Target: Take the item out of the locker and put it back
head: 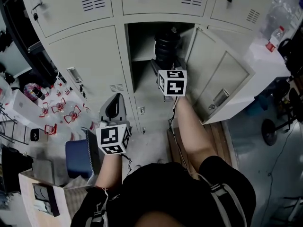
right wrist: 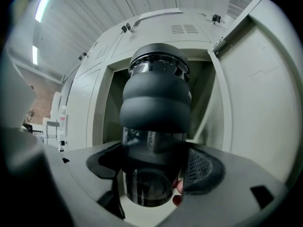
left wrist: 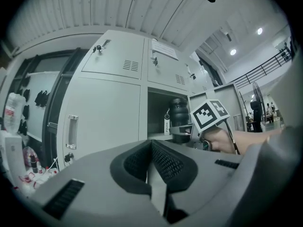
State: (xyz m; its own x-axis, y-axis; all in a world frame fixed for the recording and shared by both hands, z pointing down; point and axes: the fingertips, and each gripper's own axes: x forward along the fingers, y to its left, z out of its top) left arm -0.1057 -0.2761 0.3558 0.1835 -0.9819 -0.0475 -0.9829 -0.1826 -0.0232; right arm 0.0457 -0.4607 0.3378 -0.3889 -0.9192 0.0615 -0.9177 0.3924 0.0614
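A black ribbed bottle (head: 168, 45) stands upright at the mouth of the open locker compartment (head: 142, 41). My right gripper (head: 166, 66) is shut on the bottle's lower part. In the right gripper view the bottle (right wrist: 156, 98) fills the middle, clamped between the pads (right wrist: 201, 167), with the locker opening behind it. My left gripper (head: 113, 108) hangs lower left in front of the closed locker doors, shut and empty. The left gripper view shows its closed jaws (left wrist: 151, 169) and, further off, the bottle (left wrist: 180, 117) beside the right gripper's marker cube (left wrist: 208, 115).
The locker door (head: 222, 79) swings open to the right. A white table (head: 265, 60) with a water bottle (head: 273, 38) stands at the right. A blue seat (head: 80, 157) and a cardboard box (head: 42, 197) sit lower left, with clutter on the floor at the left.
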